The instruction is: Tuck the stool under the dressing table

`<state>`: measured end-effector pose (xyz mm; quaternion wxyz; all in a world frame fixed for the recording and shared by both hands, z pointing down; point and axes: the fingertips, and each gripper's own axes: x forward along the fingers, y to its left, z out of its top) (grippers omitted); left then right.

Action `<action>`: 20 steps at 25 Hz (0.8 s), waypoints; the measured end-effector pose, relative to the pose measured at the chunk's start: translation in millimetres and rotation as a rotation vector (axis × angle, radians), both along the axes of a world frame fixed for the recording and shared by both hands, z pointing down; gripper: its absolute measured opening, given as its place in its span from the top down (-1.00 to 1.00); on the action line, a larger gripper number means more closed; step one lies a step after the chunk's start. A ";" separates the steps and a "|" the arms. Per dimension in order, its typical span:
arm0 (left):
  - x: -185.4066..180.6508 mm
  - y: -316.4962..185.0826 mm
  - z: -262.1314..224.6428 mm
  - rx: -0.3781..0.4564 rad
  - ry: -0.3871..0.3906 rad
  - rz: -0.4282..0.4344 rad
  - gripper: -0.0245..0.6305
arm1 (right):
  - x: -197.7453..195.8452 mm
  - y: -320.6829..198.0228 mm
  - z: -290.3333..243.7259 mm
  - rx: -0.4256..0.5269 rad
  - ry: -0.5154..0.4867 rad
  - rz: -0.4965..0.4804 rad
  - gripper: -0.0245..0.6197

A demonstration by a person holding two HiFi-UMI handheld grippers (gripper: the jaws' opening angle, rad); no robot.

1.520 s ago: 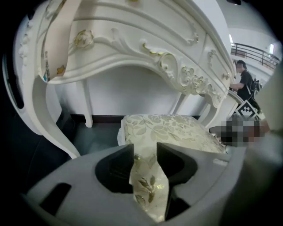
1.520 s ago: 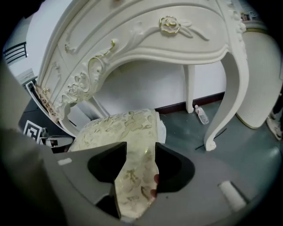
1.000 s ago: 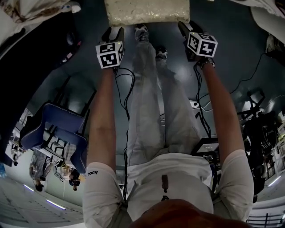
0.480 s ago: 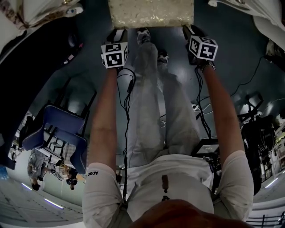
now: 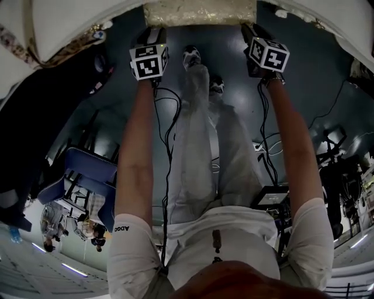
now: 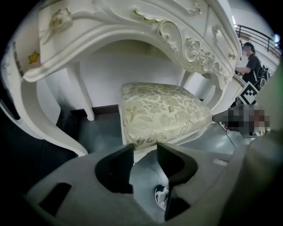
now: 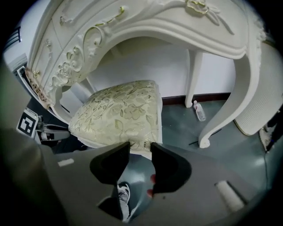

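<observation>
— Where is the cream floral-cushioned stool point(image 5: 198, 11) standing?
— On the dark floor point(image 6: 97, 132), reaching in under the arch of the ornate white carved dressing table point(image 6: 132, 26), between its left and right legs. Its near edge is showing in front of the table.
— And the tools?
— The left gripper point(image 6: 145, 152) and right gripper point(image 7: 140, 150) are pinching that near edge at its two corners. Both pairs of jaws have just been closing, the left then easing open slightly.
</observation>
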<state>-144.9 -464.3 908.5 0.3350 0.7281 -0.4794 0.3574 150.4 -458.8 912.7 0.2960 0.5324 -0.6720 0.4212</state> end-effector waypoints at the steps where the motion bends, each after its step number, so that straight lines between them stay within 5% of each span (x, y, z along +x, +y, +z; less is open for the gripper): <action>1: 0.5 -7.0 -0.5 0.008 -0.001 -0.002 0.40 | 0.5 -7.7 -0.8 0.005 -0.001 0.002 0.41; 16: 4.0 -63.8 -0.4 0.064 0.020 0.016 0.46 | 6.9 -73.7 -7.7 0.073 0.030 0.036 0.41; 20: 7.4 -49.0 -14.1 0.072 0.011 0.042 0.49 | 8.3 -53.8 -14.0 0.084 0.063 0.049 0.77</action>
